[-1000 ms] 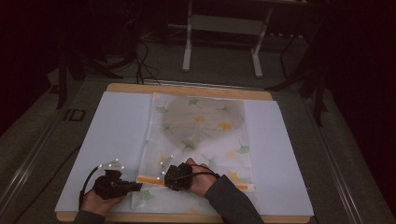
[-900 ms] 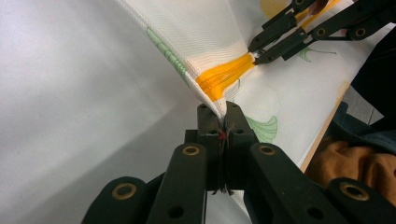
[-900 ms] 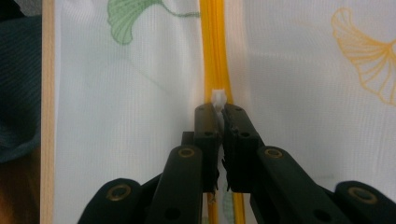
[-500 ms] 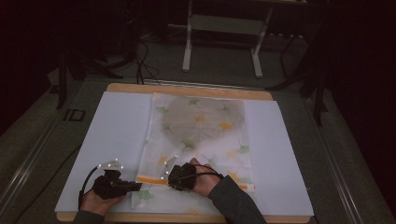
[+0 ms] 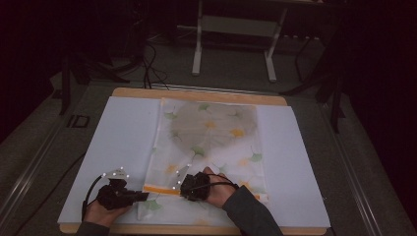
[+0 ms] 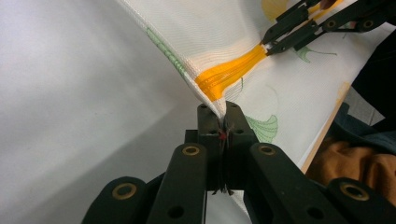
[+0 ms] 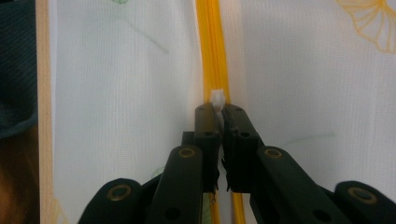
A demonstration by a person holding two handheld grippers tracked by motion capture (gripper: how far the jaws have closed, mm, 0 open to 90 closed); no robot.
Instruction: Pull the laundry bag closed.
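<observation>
Where your forearms come in at the near edge, the table (image 5: 295,162) is covered in white sheeting with a bare wooden rim showing at front and back. Around it the room is dark: grey floor, black cables, and the pale legs of a metal stand (image 5: 236,44) behind the table.

A white mesh bag (image 5: 211,142) printed with green and yellow ginkgo leaves lies flat down the middle of the table, its orange zipper (image 5: 160,189) running across the end nearest you. Your left gripper (image 6: 223,122) is clamped on the bag's corner at the zipper's end; in the left gripper view its jaws are closed with the fabric pinched between them, and the cloth rises taut from there. Your right gripper (image 7: 218,112) sits on the zipper line a little further along, jaws pressed together on a small white tab (image 7: 217,98) that looks like the zipper pull. In the left gripper view you can see that right gripper's tips on the orange band too.

From the high view both grippers are dark shapes under your hands, too dim to read jaw detail. Your right hand (image 5: 219,189) and sleeve cover part of the bag's near edge. A greyish patch inside the bag's far half cannot be identified.
</observation>
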